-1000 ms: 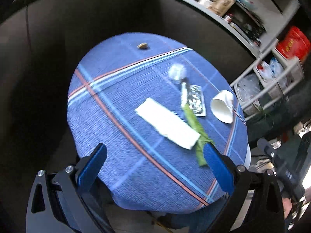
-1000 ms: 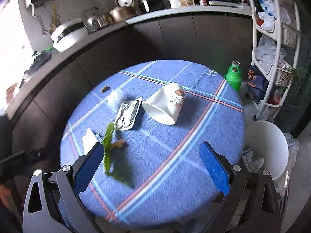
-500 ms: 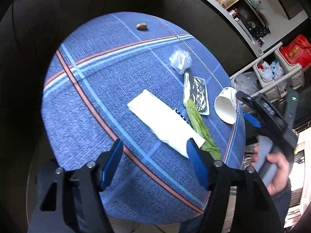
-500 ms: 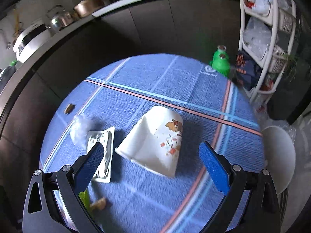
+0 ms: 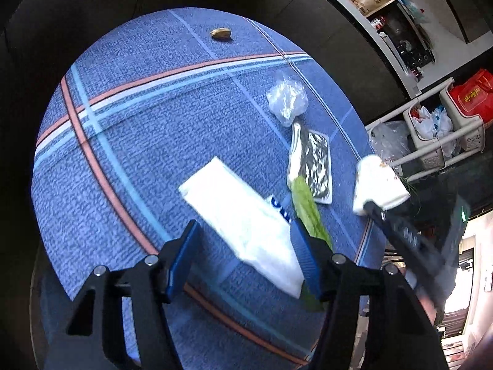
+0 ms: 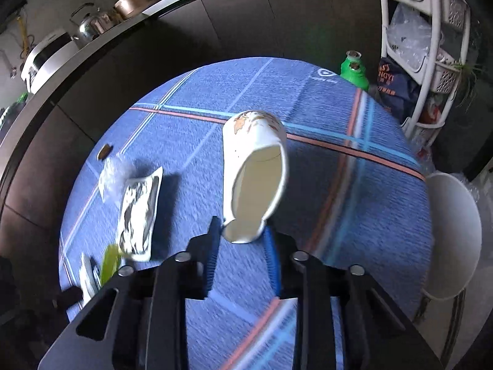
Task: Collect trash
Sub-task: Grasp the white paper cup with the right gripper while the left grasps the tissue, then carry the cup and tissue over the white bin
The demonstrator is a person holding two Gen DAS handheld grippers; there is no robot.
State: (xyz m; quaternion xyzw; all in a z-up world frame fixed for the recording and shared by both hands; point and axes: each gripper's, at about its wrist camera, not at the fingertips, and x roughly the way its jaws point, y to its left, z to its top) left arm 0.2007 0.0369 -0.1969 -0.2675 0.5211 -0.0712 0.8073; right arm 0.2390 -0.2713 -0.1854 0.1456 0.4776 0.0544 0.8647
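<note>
A white paper cup (image 6: pixel 252 166) with a flower print is squashed oval at its rim, and my right gripper (image 6: pixel 242 231) is closing, its blue pads pressing on that rim. The left wrist view shows the same cup (image 5: pixel 379 182) at the table's right edge. A white flat packet (image 5: pixel 240 215) lies between the fingers of my left gripper (image 5: pixel 243 225), whose jaws are closing. Its right pad meets the packet's edge while the left pad stands apart. A green leaf (image 5: pixel 308 212), a foil wrapper (image 5: pixel 314 166), crumpled clear plastic (image 5: pixel 286 98) and a small brown nut (image 5: pixel 220 33) lie on the tablecloth.
The round table (image 6: pixel 308 108) has a blue striped cloth. A white bin (image 6: pixel 453 237) stands beside its right edge. A green bottle (image 6: pixel 354 71) and a white wire rack (image 6: pixel 431 46) stand behind it. A dark counter with pots curves around the back.
My right gripper dropped to the cup and closed on its rim, squashing it. My left gripper sank toward the white packet and its jaws narrowed around it.
</note>
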